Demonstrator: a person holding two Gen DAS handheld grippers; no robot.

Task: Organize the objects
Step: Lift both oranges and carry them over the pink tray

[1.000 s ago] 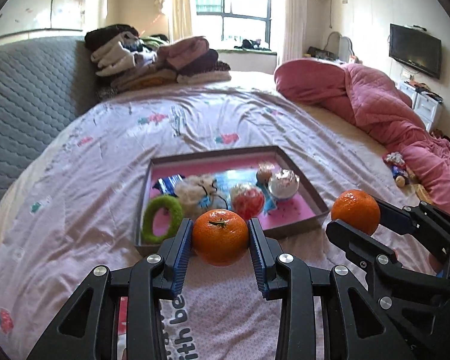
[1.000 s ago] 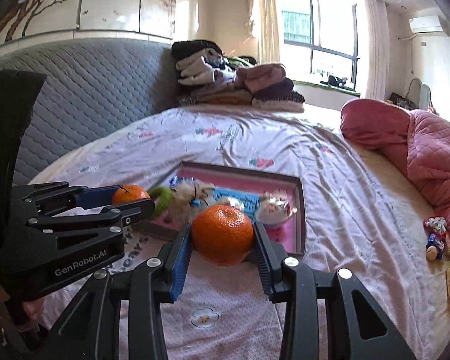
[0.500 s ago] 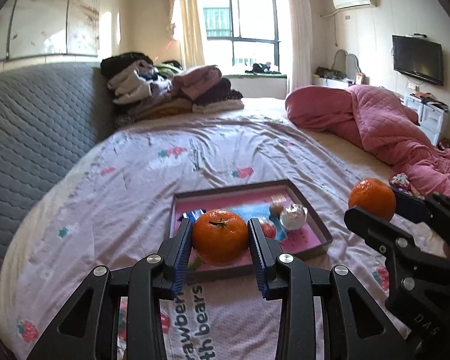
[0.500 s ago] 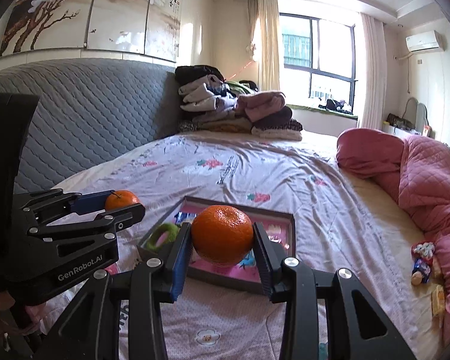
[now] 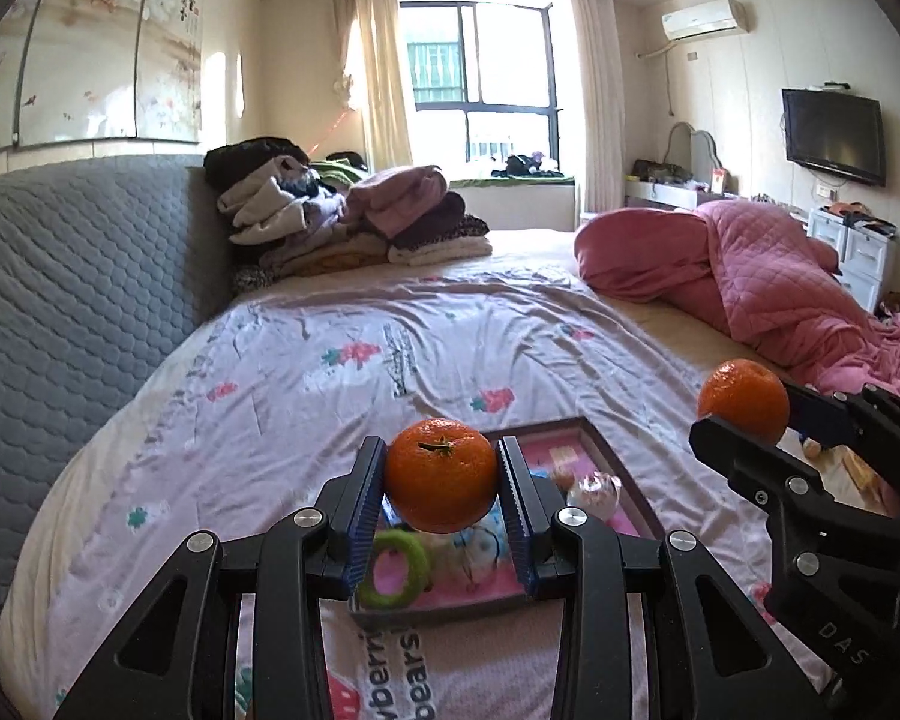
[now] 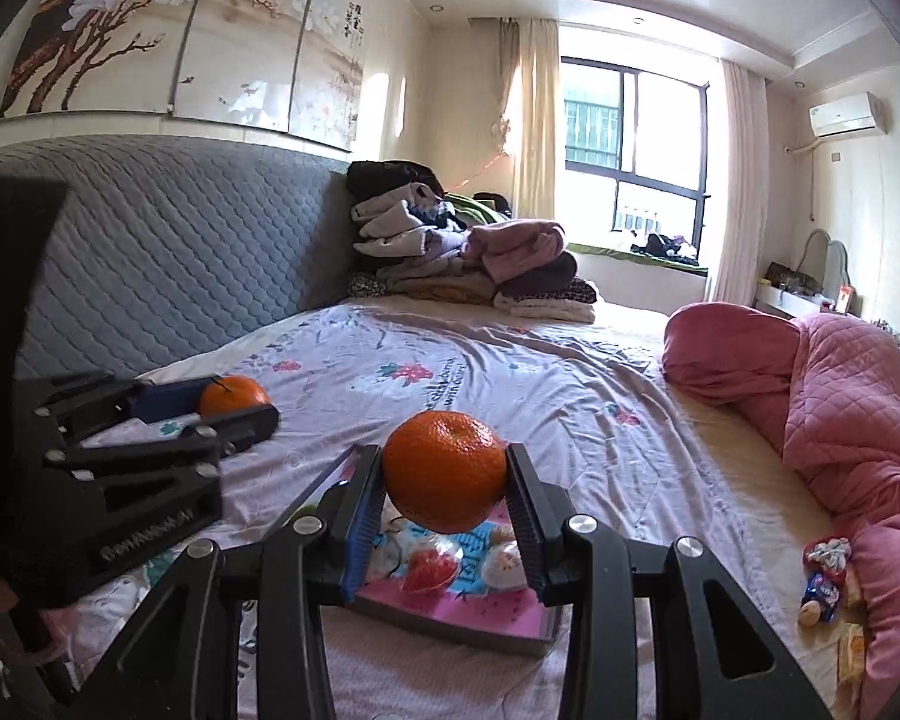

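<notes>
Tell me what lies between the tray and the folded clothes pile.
Only bare printed bedsheet between tray and clothes pile; the left wrist view shows it best.

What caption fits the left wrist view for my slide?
Left tongs grip a mandarin above the pink tray on the bed; right tongs hold another mandarin.

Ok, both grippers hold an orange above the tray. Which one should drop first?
Left, marginally: its orange sits over the tray beside the green ring. The right orange hangs nearer the far rim.
</notes>
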